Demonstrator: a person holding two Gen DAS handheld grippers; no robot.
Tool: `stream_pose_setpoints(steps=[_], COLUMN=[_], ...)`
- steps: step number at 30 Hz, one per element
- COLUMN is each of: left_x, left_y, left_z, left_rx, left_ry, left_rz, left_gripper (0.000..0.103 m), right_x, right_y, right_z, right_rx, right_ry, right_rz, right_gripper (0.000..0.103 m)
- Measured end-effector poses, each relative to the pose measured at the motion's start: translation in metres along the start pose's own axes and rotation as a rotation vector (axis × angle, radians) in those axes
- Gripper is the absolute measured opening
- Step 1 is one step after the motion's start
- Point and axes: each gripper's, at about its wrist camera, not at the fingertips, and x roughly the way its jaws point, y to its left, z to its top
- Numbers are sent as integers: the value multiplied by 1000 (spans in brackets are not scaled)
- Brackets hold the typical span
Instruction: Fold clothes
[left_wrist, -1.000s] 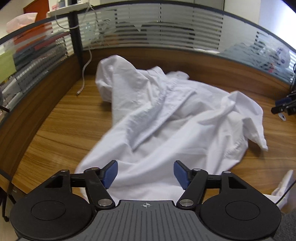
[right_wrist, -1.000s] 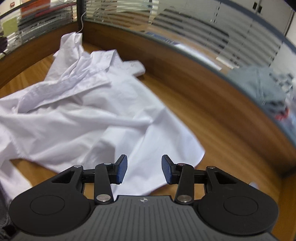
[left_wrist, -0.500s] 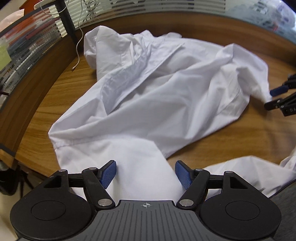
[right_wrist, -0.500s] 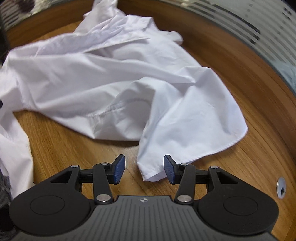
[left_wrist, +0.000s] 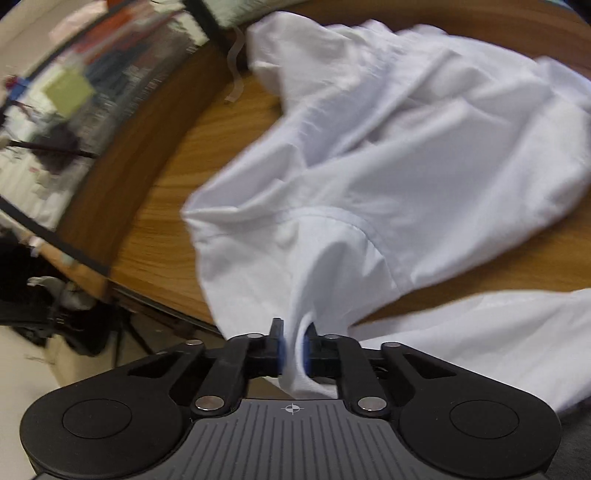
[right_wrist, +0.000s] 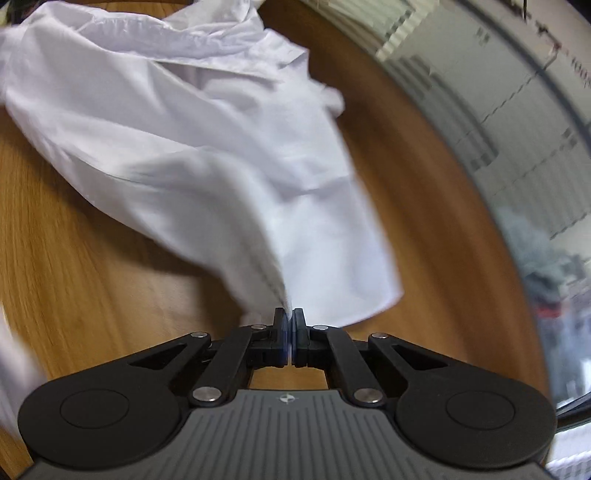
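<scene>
A crumpled white shirt (left_wrist: 388, 166) lies spread on the wooden table (left_wrist: 159, 229). In the left wrist view my left gripper (left_wrist: 293, 347) has its jaws closing on a bunched fold of the shirt's near edge, and the blue pads press the cloth. In the right wrist view the same shirt (right_wrist: 203, 147) rises in a taut ridge toward my right gripper (right_wrist: 290, 332). Its jaws are closing tight on a thin corner of the fabric, pads almost touching. Both views are blurred by motion.
Another stretch of white cloth (left_wrist: 498, 339) lies at the lower right. The table's front edge (left_wrist: 147, 299) drops to the floor at the left. A white cable (left_wrist: 236, 77) lies near the striped glass partition (right_wrist: 498, 110) that curves round the desk (right_wrist: 92, 277).
Both grippers tipped down toward the shirt's near edge and went from open to closed on the fabric. The cloth now pulls up into ridges at each gripper.
</scene>
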Motion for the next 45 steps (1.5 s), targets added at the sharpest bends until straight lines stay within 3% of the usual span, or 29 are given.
stream_pose_setpoints(steps=[6,14,18,21,23,25,33,40,45], left_x=[-8,11,5,-13,-24,-29,-5,44,77], left_y=[27,10,22,44,57,60,55,25,6], left_z=[8,-33,-44,-42,-35,-22,48,86,101], left_rx=[-22,15,-40,-140,-196,-212,-100,44,82], left_ry=[-13,52,13,-63,-105,-131,-218,-221,-189], left_rz=[-40,-75,-120,-178,-192,-194,-257,-336,-392], left_gripper=[12,20,31,40,44,44,47,48,50], right_x=[-38,-41,-36,-41,-50,-59,-49,-30,-25], right_y=[-15,14,18,0,-16,-31,-63,-24,16], right_z=[-17,-63,-73,-70,-63,-52,10,73,115], right_rx=[-66,42,117,188,249,307,528,668,725], right_ry=[-26,97,145,121,76,34,-64,-78,-86], right_rz=[37,226,309,366,403,423,385,351,337], right_gripper=[2,2,4,13,24,26,28,33,35])
